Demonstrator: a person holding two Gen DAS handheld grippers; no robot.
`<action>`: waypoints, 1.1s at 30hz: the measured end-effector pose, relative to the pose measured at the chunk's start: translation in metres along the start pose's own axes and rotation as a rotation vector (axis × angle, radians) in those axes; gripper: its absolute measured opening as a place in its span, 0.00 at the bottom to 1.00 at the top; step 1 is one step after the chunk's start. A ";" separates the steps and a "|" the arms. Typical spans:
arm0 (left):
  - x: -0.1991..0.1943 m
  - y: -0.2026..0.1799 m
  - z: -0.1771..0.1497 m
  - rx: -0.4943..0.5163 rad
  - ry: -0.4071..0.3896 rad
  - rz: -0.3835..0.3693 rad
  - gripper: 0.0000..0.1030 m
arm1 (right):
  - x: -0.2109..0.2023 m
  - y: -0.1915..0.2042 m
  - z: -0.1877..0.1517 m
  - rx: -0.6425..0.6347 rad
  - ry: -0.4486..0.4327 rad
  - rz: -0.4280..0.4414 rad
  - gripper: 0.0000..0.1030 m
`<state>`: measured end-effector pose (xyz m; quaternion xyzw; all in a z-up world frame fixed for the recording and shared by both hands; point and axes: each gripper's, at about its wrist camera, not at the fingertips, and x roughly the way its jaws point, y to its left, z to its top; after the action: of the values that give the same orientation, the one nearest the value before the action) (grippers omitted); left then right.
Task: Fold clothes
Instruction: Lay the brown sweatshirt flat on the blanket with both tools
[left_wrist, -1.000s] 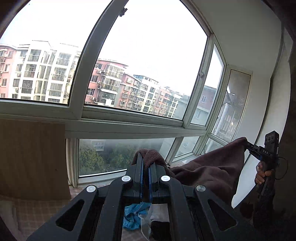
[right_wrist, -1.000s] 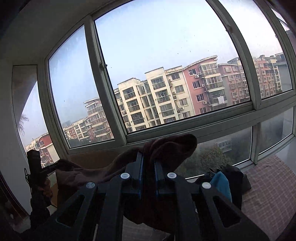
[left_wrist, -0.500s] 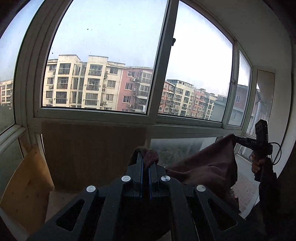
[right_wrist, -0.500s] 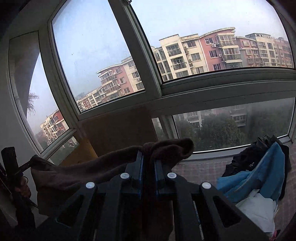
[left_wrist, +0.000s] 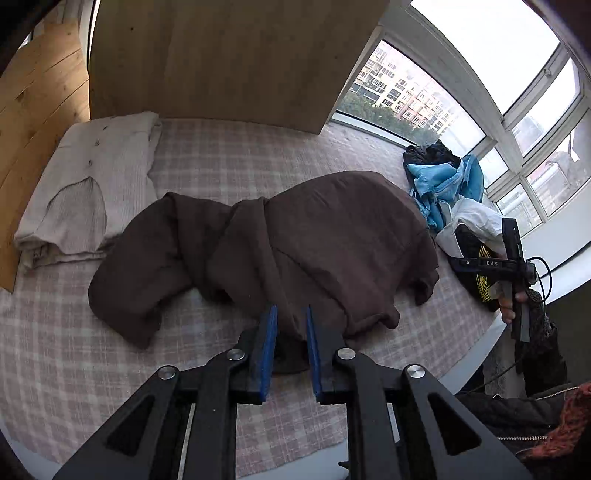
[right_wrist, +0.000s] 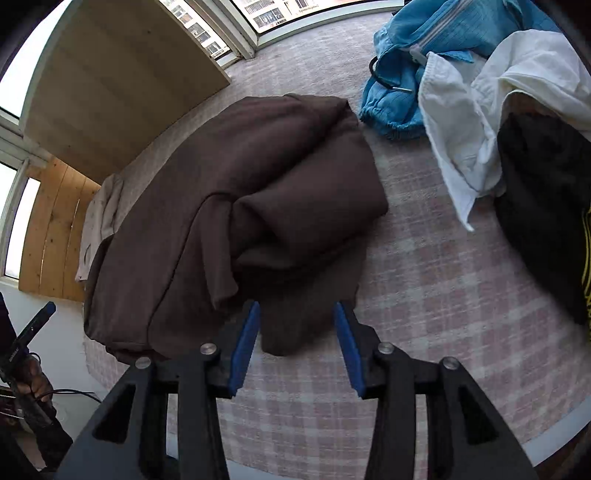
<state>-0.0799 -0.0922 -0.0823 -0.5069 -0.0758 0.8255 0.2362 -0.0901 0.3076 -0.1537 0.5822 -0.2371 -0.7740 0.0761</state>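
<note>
Left wrist view: left gripper (left_wrist: 289, 325) angled down, jaws just opened partway astride crumpled brown fleece garment (left_wrist: 314, 236); right gripper (right_wrist: 295, 325) likewise opening, unclamped; folded beige knit (left_wrist: 85, 184) far left

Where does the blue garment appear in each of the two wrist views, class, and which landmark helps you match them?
Left wrist view: the blue garment lies at upper right, by the windows, right of the brown garment.
Right wrist view: the blue garment lies at the top, right of centre, above and right of the brown garment.
Shared landmark: the white garment beside it.
</note>
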 end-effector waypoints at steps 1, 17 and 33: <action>0.002 -0.004 0.013 0.035 -0.013 -0.004 0.40 | 0.009 0.013 -0.008 0.000 0.027 0.049 0.41; -0.020 0.019 0.008 0.079 -0.068 0.026 0.40 | 0.076 0.154 -0.057 0.003 0.203 0.107 0.41; -0.031 0.029 -0.023 0.056 -0.095 0.034 0.40 | 0.078 0.164 -0.056 -0.030 0.121 0.070 0.08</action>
<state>-0.0573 -0.1342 -0.0790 -0.4614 -0.0551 0.8545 0.2323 -0.0878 0.1173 -0.1582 0.6180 -0.2405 -0.7378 0.1259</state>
